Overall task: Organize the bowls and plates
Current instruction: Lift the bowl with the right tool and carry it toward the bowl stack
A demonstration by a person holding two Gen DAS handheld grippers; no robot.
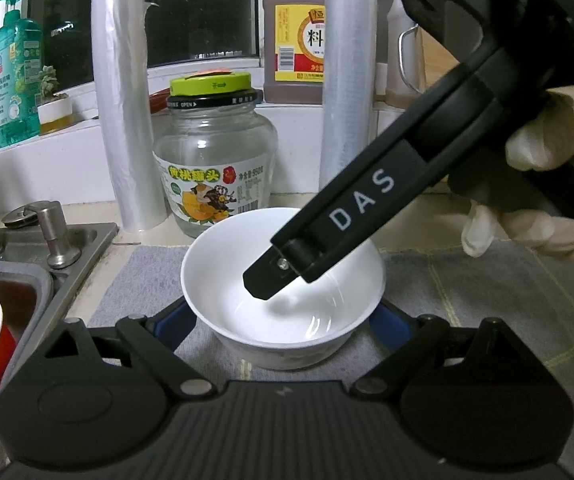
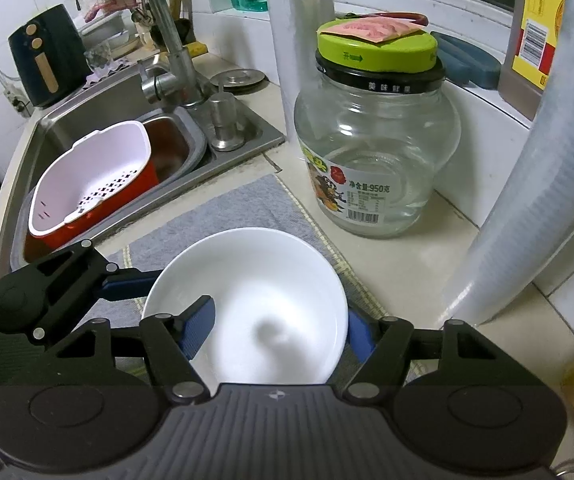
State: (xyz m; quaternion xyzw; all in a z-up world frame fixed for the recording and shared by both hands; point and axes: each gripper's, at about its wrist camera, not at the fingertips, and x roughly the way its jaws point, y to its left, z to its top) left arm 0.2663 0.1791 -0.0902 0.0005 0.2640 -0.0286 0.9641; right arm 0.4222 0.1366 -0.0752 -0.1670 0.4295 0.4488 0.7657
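Kitchen bench beside sink: one white bowl [image 2: 247,300] on grey mat [image 2: 227,208]. Left tool [image 1: 283,320] wide, flanking it; right tool [image 2: 275,328] straddles its rim, grip uncertain. No plates visible; organizing looks barely begun.

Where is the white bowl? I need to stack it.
The white bowl sits on the grey mat, in front of the glass jar, right of the sink.

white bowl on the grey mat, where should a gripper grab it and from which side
Grip the white bowl by its thin rim, coming from above on the open near side, one finger inside and one outside. It sits upright and empty on the grey mat, and the glass jar crowds the far side.
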